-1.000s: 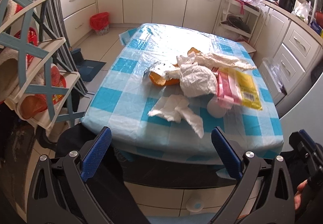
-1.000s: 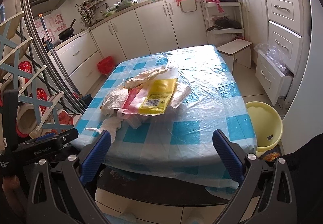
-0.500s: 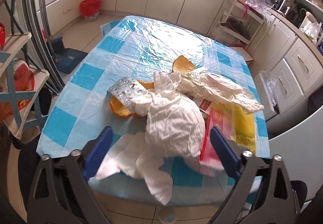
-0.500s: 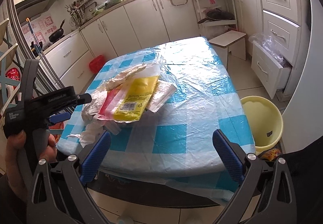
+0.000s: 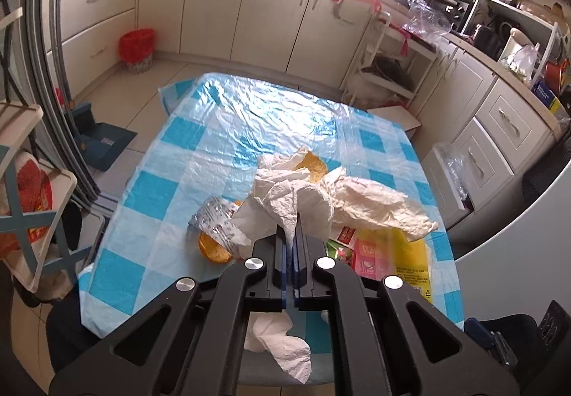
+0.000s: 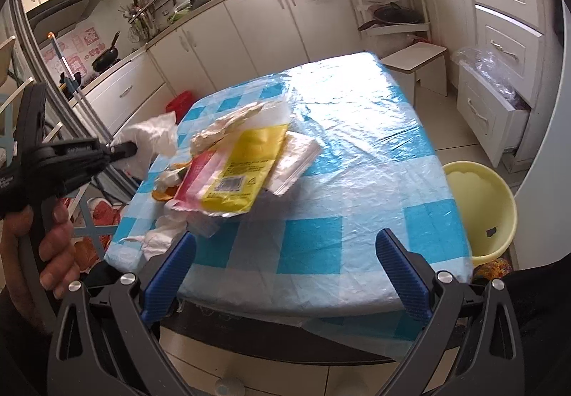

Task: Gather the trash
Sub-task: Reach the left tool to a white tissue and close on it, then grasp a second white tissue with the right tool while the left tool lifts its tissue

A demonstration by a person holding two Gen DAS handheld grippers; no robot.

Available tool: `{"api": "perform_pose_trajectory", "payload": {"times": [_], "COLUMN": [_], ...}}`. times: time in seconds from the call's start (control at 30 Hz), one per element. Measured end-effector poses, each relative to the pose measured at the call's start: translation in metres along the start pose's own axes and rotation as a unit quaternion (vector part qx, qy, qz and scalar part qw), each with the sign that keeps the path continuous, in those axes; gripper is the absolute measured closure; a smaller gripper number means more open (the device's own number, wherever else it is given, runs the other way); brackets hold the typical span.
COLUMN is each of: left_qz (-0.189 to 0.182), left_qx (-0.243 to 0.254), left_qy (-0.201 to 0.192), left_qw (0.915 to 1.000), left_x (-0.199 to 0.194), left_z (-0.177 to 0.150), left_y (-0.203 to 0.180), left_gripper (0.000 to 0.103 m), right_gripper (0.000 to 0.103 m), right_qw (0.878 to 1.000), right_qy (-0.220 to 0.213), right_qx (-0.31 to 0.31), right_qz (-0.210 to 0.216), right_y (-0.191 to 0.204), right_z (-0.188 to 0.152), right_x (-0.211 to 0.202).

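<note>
The left tongs [image 5: 292, 235] pinch a crumpled white tissue [image 5: 285, 196], lifted above the checkered counter [image 5: 171, 189]. The right tongs [image 6: 285, 253] hang open and empty. A yellow packet [image 6: 246, 160], orange peel [image 5: 214, 249] and other wrappers remain uncollected.

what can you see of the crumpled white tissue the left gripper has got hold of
The crumpled white tissue is soft, creased paper bunched into a loose wad. A pinched fold of it runs down between the closed pads of the left gripper, which is shut on it. It hangs at the near left side of the checked table, above the trash pile. The right wrist view shows it held clear of the tabletop. Whether its lower edge brushes the foil blister pack beneath is unclear.
</note>
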State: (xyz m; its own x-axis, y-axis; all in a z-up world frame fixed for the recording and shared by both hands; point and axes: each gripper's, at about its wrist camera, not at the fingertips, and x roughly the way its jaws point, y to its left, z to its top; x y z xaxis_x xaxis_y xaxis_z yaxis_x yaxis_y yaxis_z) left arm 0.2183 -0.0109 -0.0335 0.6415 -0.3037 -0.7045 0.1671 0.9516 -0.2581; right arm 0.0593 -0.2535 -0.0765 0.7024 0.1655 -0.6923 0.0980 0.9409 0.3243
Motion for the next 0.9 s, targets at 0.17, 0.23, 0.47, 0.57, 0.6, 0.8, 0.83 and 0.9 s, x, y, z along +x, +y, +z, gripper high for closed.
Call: {"api": "perform_pose_trajectory", "payload": {"times": [0.17,0.23,0.47,0.57,0.6,0.8,0.83,0.9], "left_qz": [-0.007,-0.006,0.001,0.0,0.0,0.0,0.0,0.001], "left_qx": [-0.012,-0.016,-0.026,-0.037,-0.039,-0.05,-0.052,-0.055], "left_qy": [-0.031,-0.039,-0.047,-0.045,-0.044,-0.042,-0.041,-0.042], "left_qw": [0.9994,0.9991,0.9986,0.9983,0.9983,0.9979,0.9978,0.9976], "left_x": [-0.029,-0.038,-0.056,-0.057,-0.057,-0.054,-0.054,-0.054], "left_z": [0.01,0.011,0.0,-0.004,-0.006,-0.011,-0.011,-0.012], "left_y": [0.018,0.026,0.055,0.068,0.071,0.085,0.087,0.089], "left_gripper": [0.101,0.101,0.101,0.101,0.101,0.101,0.101,0.101], "right_gripper": [0.006,0.006,0.007,0.007,0.008,0.01,0.011,0.016], "right_qw": [0.995,0.991,0.983,0.98,0.98,0.979,0.977,0.973], "right_qy": [0.042,0.048,0.07,0.073,0.074,0.07,0.069,0.066], "right_qx": [-0.052,-0.076,-0.12,-0.136,-0.138,-0.144,-0.152,-0.175], "right_qz": [0.074,0.098,0.119,0.122,0.121,0.128,0.132,0.139], "right_y": [0.037,0.054,0.084,0.094,0.095,0.107,0.112,0.125], "right_z": [-0.012,-0.014,-0.016,-0.023,-0.025,-0.024,-0.024,-0.023], "right_x": [0.014,0.019,0.041,0.045,0.045,0.049,0.051,0.052]}}
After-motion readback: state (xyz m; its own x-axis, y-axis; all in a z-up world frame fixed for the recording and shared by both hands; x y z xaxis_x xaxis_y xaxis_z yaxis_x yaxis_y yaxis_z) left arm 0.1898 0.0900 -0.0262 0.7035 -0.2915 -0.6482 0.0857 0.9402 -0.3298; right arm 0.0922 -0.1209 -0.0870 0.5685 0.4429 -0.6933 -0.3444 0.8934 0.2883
